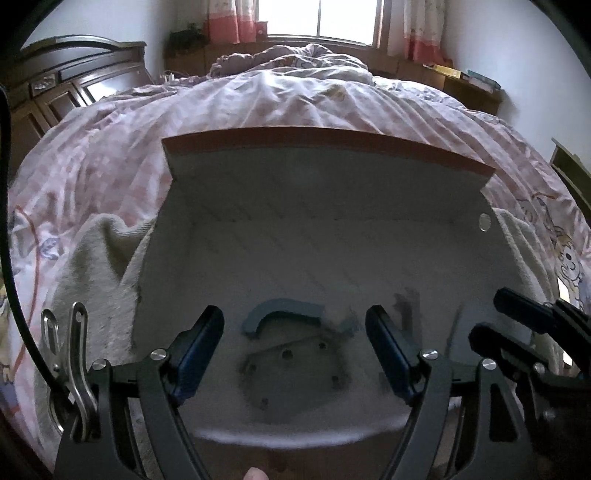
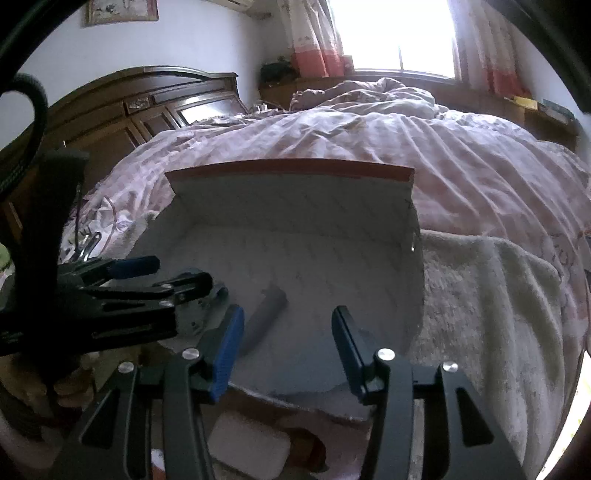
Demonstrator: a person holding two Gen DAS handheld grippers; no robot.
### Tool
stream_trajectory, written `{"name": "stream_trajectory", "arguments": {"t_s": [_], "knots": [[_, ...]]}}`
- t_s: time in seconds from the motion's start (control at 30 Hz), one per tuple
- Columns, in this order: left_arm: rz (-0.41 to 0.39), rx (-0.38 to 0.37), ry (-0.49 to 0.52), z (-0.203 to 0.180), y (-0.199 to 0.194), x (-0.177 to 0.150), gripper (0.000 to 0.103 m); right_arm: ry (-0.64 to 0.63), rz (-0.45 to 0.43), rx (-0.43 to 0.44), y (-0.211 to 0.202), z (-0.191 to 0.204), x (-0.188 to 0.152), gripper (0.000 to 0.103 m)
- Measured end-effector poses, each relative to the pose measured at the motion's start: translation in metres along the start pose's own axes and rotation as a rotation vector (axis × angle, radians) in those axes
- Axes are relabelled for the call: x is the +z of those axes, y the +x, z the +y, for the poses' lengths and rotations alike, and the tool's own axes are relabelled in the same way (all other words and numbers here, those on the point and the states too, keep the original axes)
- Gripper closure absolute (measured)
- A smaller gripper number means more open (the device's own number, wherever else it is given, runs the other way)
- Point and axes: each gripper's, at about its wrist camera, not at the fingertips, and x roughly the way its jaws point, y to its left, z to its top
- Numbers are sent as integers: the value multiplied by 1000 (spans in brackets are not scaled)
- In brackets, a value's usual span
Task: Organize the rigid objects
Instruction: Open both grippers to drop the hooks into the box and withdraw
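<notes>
An open box (image 1: 325,236) sits on a towel (image 1: 99,273) spread over the bed (image 1: 295,103), its lid (image 1: 325,166) standing up at the far side. On the box floor a flat plate with holes (image 1: 295,373) lies nearest the front edge, a curved piece (image 1: 280,314) just behind it, and a tube (image 2: 264,314) to their right. The left gripper (image 1: 295,343) hangs over the plate, with the right gripper (image 2: 288,347) beside it over the box's front right part; a headboard (image 2: 122,110) stands left of the bed and a window (image 1: 321,18) behind it.
</notes>
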Motion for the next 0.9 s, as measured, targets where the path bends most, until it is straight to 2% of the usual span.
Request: {"name": "stream_trajectory", "arguments": {"t_s": [0.47, 0.9], "knots": [[-12, 24, -7, 15, -46, -40, 22, 60, -16, 11, -35, 3, -32, 51], [38, 43, 7, 18, -53, -85, 22, 22, 5, -23, -61, 16, -62, 50]]}}
